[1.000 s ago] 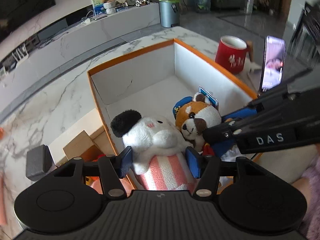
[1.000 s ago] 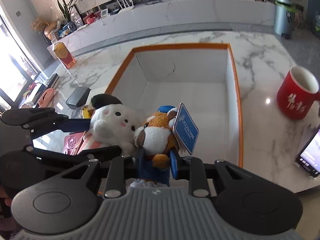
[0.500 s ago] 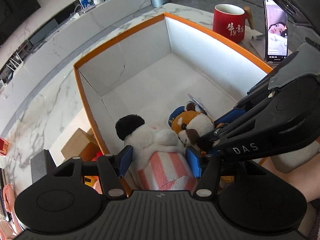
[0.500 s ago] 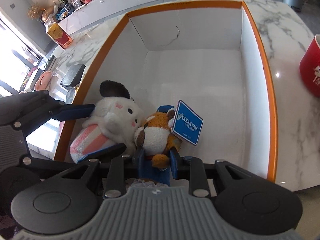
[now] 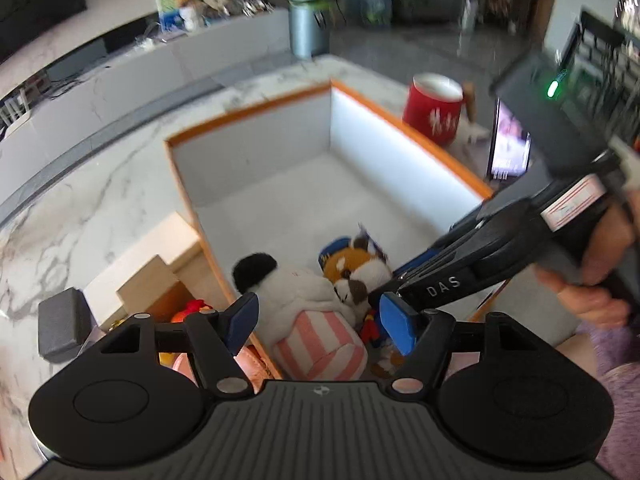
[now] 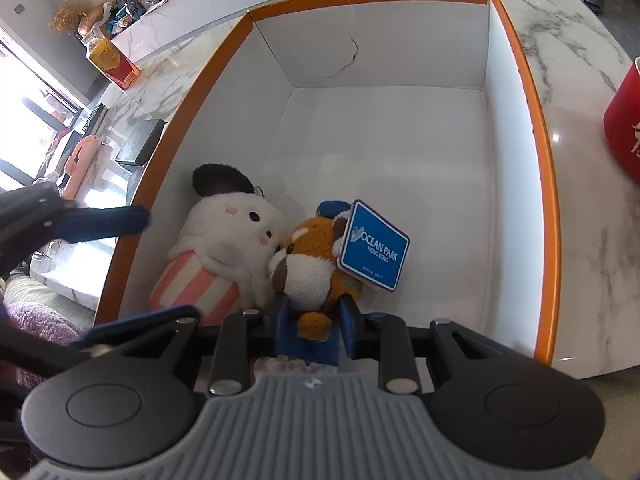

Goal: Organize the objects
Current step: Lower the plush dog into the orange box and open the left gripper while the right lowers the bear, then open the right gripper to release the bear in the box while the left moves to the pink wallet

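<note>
- Two plush toys are lying side by side in the near corner of a large open box on a marble-topped table, with a marble counter running along the wall behind it.
- That orange-rimmed box, white inside, is taking up most of the tabletop and is holding only the two toys, close against its near left wall.
- Standing just beyond the box's right wall are a red mug and an upright phone with its screen lit.
- Sitting on the marble outside the left wall are a cardboard box and a dark block.
- Lying on the box floor is the white plush, with one black ear and a pink-striped base, its face touching the orange fox plush.
- Clamping the fox plush's lower body, the right gripper is pressing its blue pads in from both sides; a blue Ocean Park tag is hanging from the toy's head.
- Hovering over the white plush, the left gripper is showing its fingers spread wide, touching nothing.
</note>
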Motion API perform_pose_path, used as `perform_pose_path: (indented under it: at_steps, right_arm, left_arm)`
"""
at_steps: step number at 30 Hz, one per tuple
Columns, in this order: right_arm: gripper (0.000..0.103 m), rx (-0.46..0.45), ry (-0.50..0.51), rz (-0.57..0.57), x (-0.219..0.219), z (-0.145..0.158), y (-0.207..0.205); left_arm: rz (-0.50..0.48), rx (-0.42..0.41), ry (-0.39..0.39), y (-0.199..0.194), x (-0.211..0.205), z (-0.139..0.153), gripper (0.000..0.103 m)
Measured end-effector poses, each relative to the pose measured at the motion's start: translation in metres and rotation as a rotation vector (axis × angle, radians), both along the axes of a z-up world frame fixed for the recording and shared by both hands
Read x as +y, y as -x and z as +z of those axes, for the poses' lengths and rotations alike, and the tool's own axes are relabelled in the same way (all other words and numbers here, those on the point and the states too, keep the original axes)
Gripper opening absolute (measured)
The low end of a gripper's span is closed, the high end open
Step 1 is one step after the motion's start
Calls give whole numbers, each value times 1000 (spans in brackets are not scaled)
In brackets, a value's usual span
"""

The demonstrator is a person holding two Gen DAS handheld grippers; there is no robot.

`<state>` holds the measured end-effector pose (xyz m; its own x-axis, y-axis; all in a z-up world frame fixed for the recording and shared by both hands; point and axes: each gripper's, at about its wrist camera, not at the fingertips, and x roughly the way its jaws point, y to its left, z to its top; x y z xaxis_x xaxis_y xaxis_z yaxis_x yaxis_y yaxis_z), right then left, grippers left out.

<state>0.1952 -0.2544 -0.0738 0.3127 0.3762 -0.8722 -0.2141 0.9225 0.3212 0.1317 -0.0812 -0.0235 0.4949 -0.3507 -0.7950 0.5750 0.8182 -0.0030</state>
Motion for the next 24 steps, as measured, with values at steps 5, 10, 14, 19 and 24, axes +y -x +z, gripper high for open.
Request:
perform_pose_path:
  at_steps: [5,10,14,19,24]
  right_arm:
    - [29,-13,23,5,4,7,1]
    - [32,-9,54,9,9,6,3]
    - [32,-7,54,3,8,6,5]
    - [32,-1,57,-1,7,6,5]
    - [33,7,58,4,6,5,1]
  left_arm:
    - [140,19,70,-2,26,8,81]
    - [249,164,152,-25,38,-12,80]
    - [268,204,126,-33,33,-24,70]
    - [245,269,50,-31,29,-37,53]
    - [226,298,31,-29,25,-50,41]
